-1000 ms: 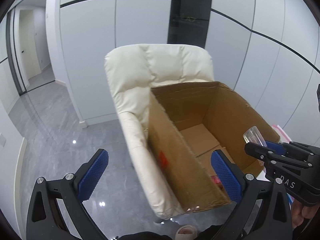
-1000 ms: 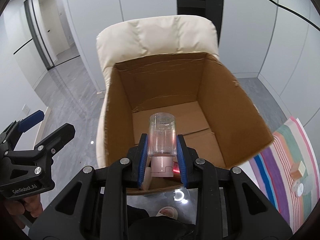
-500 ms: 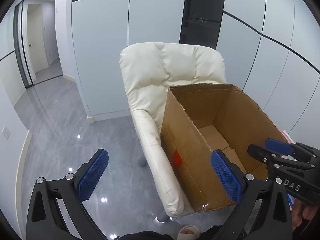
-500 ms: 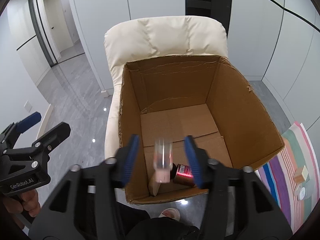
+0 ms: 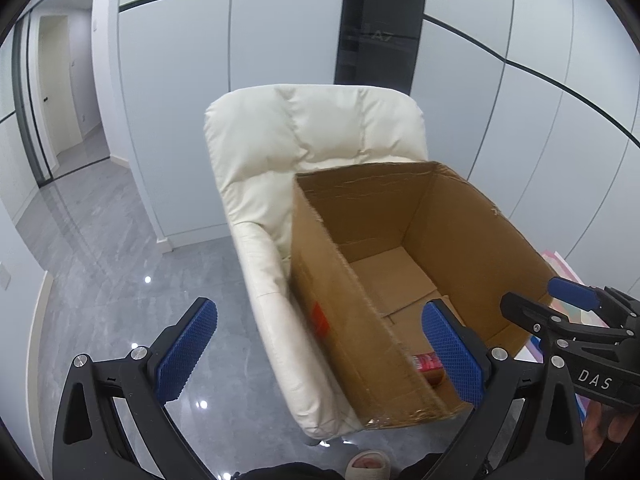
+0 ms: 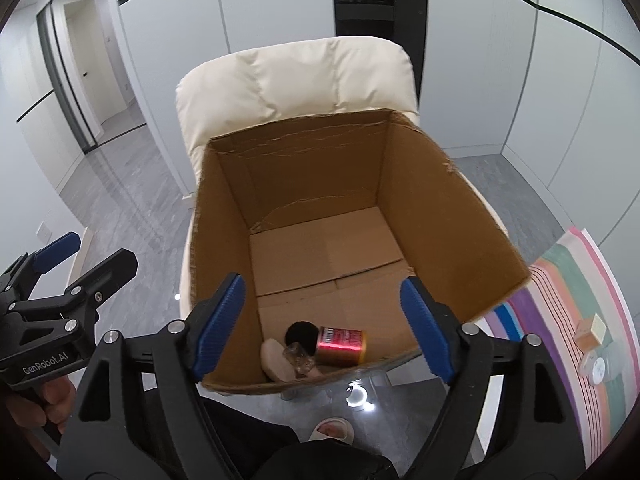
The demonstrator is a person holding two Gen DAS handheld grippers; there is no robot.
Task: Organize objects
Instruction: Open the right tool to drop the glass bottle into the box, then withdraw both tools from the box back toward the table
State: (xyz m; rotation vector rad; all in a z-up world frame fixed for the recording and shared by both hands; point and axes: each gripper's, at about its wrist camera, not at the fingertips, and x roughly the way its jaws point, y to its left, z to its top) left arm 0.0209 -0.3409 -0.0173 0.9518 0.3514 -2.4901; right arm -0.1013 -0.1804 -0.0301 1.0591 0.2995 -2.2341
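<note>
An open cardboard box [image 6: 436, 216] [image 5: 336, 292] sits on a cream armchair [image 6: 296, 76] [image 5: 304, 140]. At its near bottom lie a clear bottle with a pink cap [image 6: 294, 360], a red can [image 6: 341, 345] [image 5: 427, 363] and a black round thing [image 6: 301, 333]. My right gripper [image 6: 322, 330] hangs above the box's near edge, its jaws opening with nothing between them; it also shows at the right edge of the left wrist view [image 5: 552, 308]. Left of the box, over the floor, my left gripper [image 5: 320, 356] stands open and empty.
A striped mat [image 6: 568, 320] with a small box and jars lies on the floor to the right. Grey glossy floor [image 5: 112, 264] spreads to the left, white wall panels behind the chair. A person's slippered foot [image 6: 334, 432] is below the box.
The right gripper's jaws spread and let go of the clear bottle, which dropped into the box beside the red can. The left gripper stayed open.
</note>
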